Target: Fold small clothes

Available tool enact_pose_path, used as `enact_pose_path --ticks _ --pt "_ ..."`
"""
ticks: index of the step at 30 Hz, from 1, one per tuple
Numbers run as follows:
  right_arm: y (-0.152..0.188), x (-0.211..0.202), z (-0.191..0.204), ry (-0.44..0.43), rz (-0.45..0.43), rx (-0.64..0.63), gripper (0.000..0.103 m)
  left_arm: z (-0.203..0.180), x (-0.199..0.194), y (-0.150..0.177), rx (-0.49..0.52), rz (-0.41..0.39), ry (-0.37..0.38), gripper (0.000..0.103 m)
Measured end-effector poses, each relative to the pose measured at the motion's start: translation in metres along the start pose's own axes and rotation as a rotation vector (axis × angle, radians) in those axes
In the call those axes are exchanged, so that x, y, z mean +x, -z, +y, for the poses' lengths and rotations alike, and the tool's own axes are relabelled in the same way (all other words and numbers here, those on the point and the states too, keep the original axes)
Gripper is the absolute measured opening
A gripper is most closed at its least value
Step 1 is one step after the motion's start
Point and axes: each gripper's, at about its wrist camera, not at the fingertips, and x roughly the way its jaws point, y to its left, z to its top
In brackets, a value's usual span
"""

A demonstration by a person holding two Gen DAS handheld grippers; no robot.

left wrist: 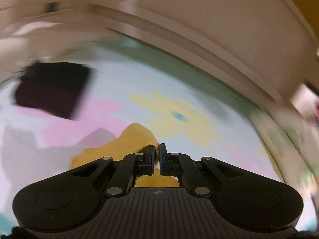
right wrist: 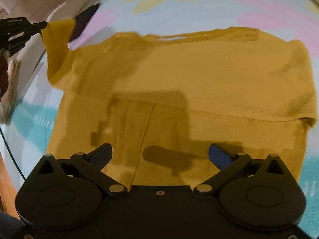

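A mustard-yellow knit top [right wrist: 179, 83] lies spread on a pastel flowered sheet [right wrist: 179, 10]. My left gripper [left wrist: 157, 151] is shut on the yellow sleeve [left wrist: 137, 137], whose cloth bunches over its left finger. In the right wrist view that same left gripper [right wrist: 42, 25] shows at the far left, holding the sleeve end [right wrist: 57, 39] lifted off the sheet. My right gripper [right wrist: 160, 153] hovers above the lower part of the top with its jaws wide apart and nothing between them. Both views are blurred by motion.
A dark maroon folded cloth [left wrist: 53, 89] lies on the sheet beyond the sleeve. A pale bed frame or wall edge [left wrist: 199, 35] curves behind the sheet. More cloth is piled at the left edge [right wrist: 8, 83] of the right wrist view.
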Motion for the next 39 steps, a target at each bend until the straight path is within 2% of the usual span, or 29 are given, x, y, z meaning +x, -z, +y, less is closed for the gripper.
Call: enact_pose_path --ticks 3,7,8,11,12,16,19,21,25,29,34,36,39 --pt "-0.005 -0.011 -0.013 0.014 -0.041 0.048 0.103 -0.051 0.018 0.032 0.108 0.096 0.071 0.004" --pt "-0.011 -0.026 -0.034 0.039 -0.092 0.124 0.103 -0.091 0.049 0.078 0.238 0.227 0.084 0.005" --pt "-0.013 -0.028 -0.038 0.044 -0.101 0.141 0.103 -0.096 0.055 0.088 0.253 0.26 0.088 0.009" --pt "-0.015 -0.035 -0.047 0.055 -0.129 0.181 0.103 -0.105 0.072 0.111 0.273 0.387 0.12 0.037" --pt "-0.016 -0.037 -0.049 0.057 -0.137 0.189 0.103 -0.106 0.074 0.116 0.279 0.404 0.128 0.04" --pt "-0.018 -0.042 -0.053 0.065 -0.174 0.205 0.103 -0.107 0.061 0.11 0.288 0.392 0.122 0.04" --pt "-0.022 -0.046 -0.052 0.061 -0.209 0.188 0.103 -0.092 0.045 0.086 0.202 0.333 0.104 0.044" --pt "-0.023 -0.05 -0.052 0.058 -0.23 0.17 0.103 -0.072 0.035 0.068 0.138 0.266 0.036 0.05" --pt "-0.028 -0.051 -0.038 0.056 -0.255 0.118 0.103 -0.02 0.031 0.047 0.02 0.195 -0.135 0.051" --pt "-0.03 -0.047 -0.011 0.064 -0.264 0.021 0.103 0.028 0.042 0.046 -0.057 0.236 -0.23 0.051" --pt "-0.037 -0.031 0.039 0.099 -0.277 -0.167 0.102 0.061 0.057 0.049 -0.022 0.307 -0.293 0.051" --pt "-0.04 -0.023 0.062 0.13 -0.3 -0.249 0.102 0.074 0.061 0.047 -0.026 0.334 -0.296 0.051" --pt "-0.046 -0.005 0.095 0.201 -0.324 -0.339 0.102 0.089 0.06 0.044 -0.045 0.334 -0.264 0.051"
